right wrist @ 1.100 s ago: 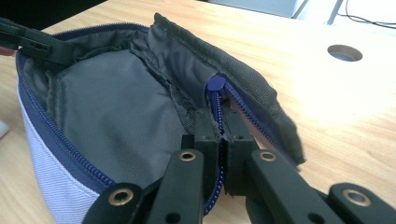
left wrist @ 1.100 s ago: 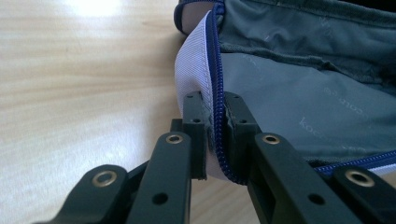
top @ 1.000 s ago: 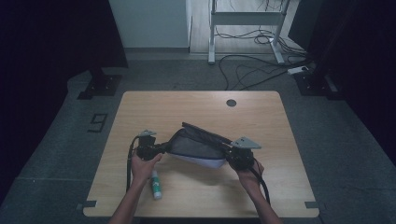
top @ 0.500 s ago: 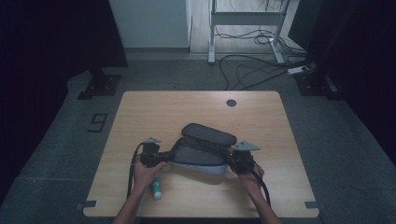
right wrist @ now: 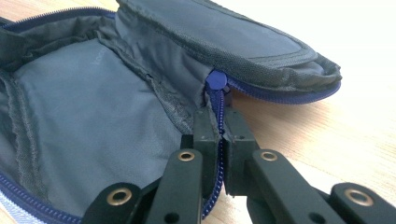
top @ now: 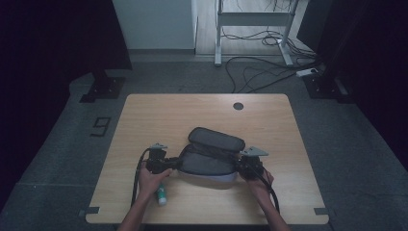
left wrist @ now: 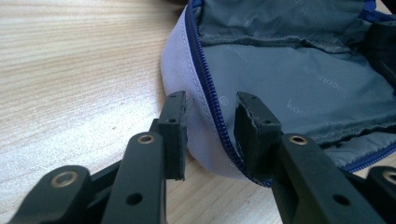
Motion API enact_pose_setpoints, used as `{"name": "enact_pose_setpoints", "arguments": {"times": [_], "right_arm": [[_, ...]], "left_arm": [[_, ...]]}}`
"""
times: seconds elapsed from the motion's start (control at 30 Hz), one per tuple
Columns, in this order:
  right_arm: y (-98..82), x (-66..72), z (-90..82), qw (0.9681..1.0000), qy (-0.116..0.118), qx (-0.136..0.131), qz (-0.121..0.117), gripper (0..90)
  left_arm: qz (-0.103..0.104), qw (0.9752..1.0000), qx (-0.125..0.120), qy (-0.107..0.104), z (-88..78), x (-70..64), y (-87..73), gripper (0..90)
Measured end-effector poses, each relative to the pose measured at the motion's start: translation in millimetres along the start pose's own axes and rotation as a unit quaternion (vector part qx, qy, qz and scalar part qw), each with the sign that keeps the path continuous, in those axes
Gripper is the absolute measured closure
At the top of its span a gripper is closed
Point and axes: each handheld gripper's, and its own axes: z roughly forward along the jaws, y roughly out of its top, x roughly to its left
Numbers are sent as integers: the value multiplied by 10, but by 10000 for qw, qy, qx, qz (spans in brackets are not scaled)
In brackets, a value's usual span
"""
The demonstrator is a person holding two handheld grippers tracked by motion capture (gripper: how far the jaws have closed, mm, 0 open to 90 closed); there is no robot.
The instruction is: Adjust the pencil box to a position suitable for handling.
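A grey zip pouch (top: 209, 156) with a blue zipper lies unzipped on the wooden table (top: 159, 115), its lid folded back toward the far side. My left gripper (top: 175, 163) is at the pouch's left end. In the left gripper view its jaws (left wrist: 210, 109) have just been opening and stand apart on either side of the pouch rim (left wrist: 196, 100), no longer pinching it. My right gripper (top: 239, 166) is at the pouch's right end, shut (right wrist: 221, 119) on the zipper edge just below the blue slider (right wrist: 217, 80). The grey lining (right wrist: 84, 107) lies open.
A small green and white tube (top: 162, 195) lies on the table by the person's left hand. A dark round hole (top: 237, 106) sits near the table's far edge. Cables (top: 260, 72) and a metal frame (top: 250, 19) are on the floor beyond.
The pouch has sunk from a stretched, lifted hold onto the table, and its lid has flopped back. The left gripper's end of the pouch has gone slack.
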Motion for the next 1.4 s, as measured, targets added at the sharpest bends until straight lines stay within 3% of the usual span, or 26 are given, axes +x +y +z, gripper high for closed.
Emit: {"name": "enact_pose_setpoints", "arguments": {"times": [0.13,0.3,0.57,0.77,1.07,1.4], "right_arm": [[-14,10,8,10000,-41,45,-54,761],[-7,-12,-50,9998,-133,-117,40,657],[-6,-26,-122,9997,-116,-225,67,578],[32,-28,-248,9988,39,-478,138,563],[58,150,-272,9980,288,-568,-52,546],[103,425,-263,9957,635,-648,-208,525]], "left_arm": [[-31,10000,-11,-2,11,13,-12,613],[8,9997,-226,24,-36,9,-16,595],[-13,9987,-503,16,-113,15,-31,509],[-91,9982,-579,-80,-210,80,-32,444],[-111,9959,-885,-131,-352,148,-55,399],[-357,9938,-1053,-46,-524,342,-88,390]]}}
